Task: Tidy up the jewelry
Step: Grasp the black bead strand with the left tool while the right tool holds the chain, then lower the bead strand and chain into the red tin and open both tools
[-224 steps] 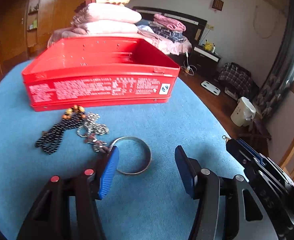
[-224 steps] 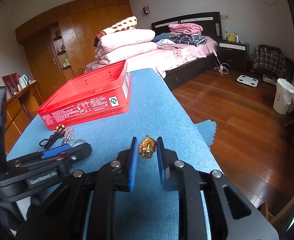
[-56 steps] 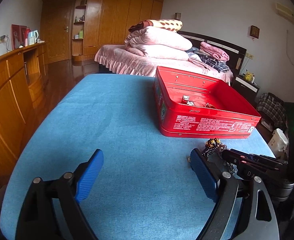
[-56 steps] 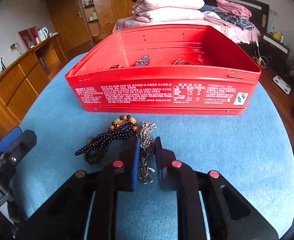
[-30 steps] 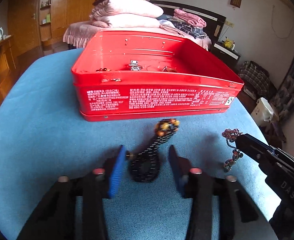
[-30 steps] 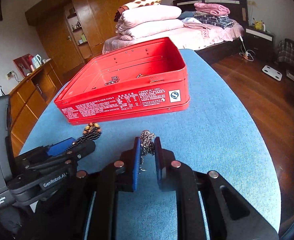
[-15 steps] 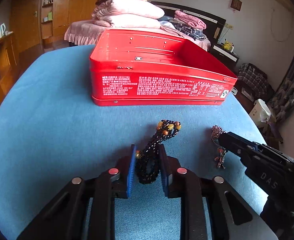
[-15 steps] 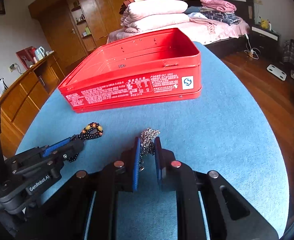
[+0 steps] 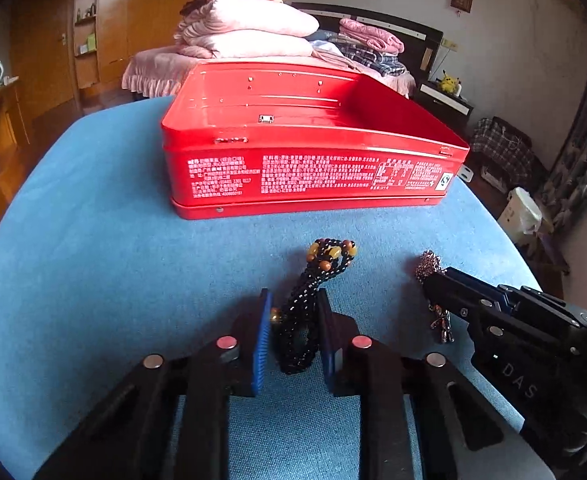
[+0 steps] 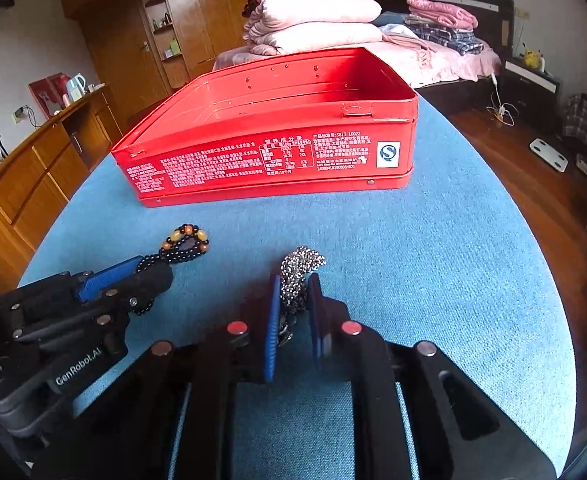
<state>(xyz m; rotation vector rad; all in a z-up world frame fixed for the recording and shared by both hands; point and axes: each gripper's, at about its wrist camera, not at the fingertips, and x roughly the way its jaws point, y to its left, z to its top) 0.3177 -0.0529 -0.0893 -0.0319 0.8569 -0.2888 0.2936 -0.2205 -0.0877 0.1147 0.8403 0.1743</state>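
Two grips: left tool [image 9: 293,330] closing on the beaded bracelet [image 9: 313,292], right tool [image 10: 293,316] clamping the silver chain [image 10: 299,268]; dangling loops could snag the red tin [image 9: 313,176] rim.

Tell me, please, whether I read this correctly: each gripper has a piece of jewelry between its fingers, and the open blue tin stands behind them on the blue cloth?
Not quite: the tin is red, as the right wrist view shows. The rest holds: the left gripper brackets the black bead strand, the right gripper grips the silver chain.
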